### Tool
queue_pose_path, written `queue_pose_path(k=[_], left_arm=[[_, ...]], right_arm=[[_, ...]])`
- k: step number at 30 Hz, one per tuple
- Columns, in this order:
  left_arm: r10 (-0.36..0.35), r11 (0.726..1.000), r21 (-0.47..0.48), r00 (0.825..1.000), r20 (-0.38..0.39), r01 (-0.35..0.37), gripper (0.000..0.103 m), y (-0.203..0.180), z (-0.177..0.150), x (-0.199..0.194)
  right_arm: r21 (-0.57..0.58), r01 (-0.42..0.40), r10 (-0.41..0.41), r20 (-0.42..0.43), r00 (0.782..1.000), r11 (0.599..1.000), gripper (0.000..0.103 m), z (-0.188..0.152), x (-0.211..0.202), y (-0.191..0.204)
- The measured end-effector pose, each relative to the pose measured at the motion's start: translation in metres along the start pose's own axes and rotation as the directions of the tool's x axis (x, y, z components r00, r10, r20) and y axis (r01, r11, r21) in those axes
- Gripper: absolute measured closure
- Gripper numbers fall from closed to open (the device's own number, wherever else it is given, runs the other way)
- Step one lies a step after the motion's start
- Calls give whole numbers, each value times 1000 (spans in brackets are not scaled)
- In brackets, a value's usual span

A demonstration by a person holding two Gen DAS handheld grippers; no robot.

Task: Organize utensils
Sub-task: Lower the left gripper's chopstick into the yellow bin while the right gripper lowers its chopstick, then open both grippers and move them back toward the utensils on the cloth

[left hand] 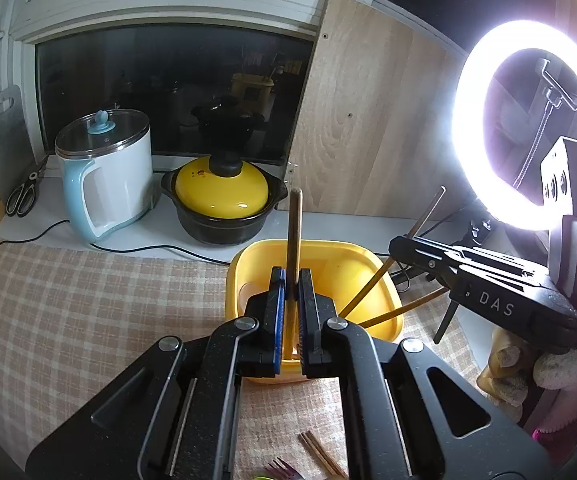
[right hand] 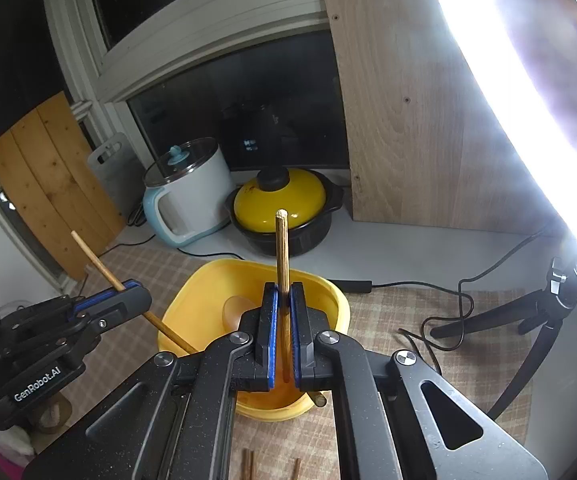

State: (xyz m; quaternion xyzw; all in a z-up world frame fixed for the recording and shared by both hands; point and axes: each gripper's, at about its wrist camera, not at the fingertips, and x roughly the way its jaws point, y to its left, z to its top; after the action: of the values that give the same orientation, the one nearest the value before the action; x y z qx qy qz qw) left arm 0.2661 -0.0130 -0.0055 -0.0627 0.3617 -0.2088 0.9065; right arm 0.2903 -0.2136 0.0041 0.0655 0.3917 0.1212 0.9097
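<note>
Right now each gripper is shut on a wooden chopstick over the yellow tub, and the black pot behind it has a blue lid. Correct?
Not quite. The black pot has a yellow lid, as the left wrist view shows. The rest holds: left gripper and right gripper each grip a chopstick over the yellow tub.

Desk (left hand: 68, 320) covered with a beige checked cloth; a yellow tub (left hand: 244, 264) stood on the cloth, loose brown chopsticks (left hand: 320, 452) lay near the front edge. On the bare white strip behind stood a white-and-blue kettle (left hand: 104, 176), a black pot with yellow lid (left hand: 222, 204), scissors (left hand: 24, 196), and a black cable (left hand: 148, 246)
</note>
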Motion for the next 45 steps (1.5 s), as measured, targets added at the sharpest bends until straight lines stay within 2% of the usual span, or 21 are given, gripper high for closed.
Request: queue_pose_path(k=[5,7,9,10,12,14,15,19,23,28,31,40,45], left_arm=[[18,1000,20,1000,8,-18,99,-4,0,-5],[24,1000,20,1000,12,-25,99,-5,-1,-7],[29,999,21,999,15,-29,99,-5,-1,-9],[31,999,20,999,16,-32,96,-4,-2,-10],[34,999,23,999,26,-35,69,-4,-3,-14],[41,999,33,998,46,-43,63,-6,-4,-18],[49,998,42,997,53,-51,63,-7,-5,-21],[57,997,48,997,56,-59,63,-7,-6,-25],[62,997,46,997,54,-64,63,-6,-9,-29],[66,997,47,997,50,-68,62,-4,-14,-34],[75,996,53,996,50,-78,62,-4,-18,-37],[101,995,18,995,12,-101,62,16,-36,-46],[128,991,-25,991,-33,-129,62,37,-55,-51]], right_arm=[[10,1,-1,5,1000,1000,97,1,-4,-3],[14,0,0,11,1000,1000,89,0,-7,-3],[16,-2,1,28,1000,1000,75,0,-13,-4],[13,-2,1,33,999,1000,71,0,-15,-3],[2,4,-4,46,999,1000,69,0,-21,-2],[-7,7,-6,52,999,1000,69,-1,-25,-1],[-11,7,-6,55,998,1000,68,-2,-27,0],[-8,0,0,74,997,1000,49,-5,-35,-1],[-11,3,-2,92,996,1000,42,-9,-44,-1],[-20,3,-1,97,995,1000,41,-14,-53,-2],[-36,6,-2,110,994,999,28,-21,-60,-1],[-21,-6,8,119,993,1000,25,-48,-74,-7],[-9,-4,5,74,997,1000,22,-67,-71,-15]])
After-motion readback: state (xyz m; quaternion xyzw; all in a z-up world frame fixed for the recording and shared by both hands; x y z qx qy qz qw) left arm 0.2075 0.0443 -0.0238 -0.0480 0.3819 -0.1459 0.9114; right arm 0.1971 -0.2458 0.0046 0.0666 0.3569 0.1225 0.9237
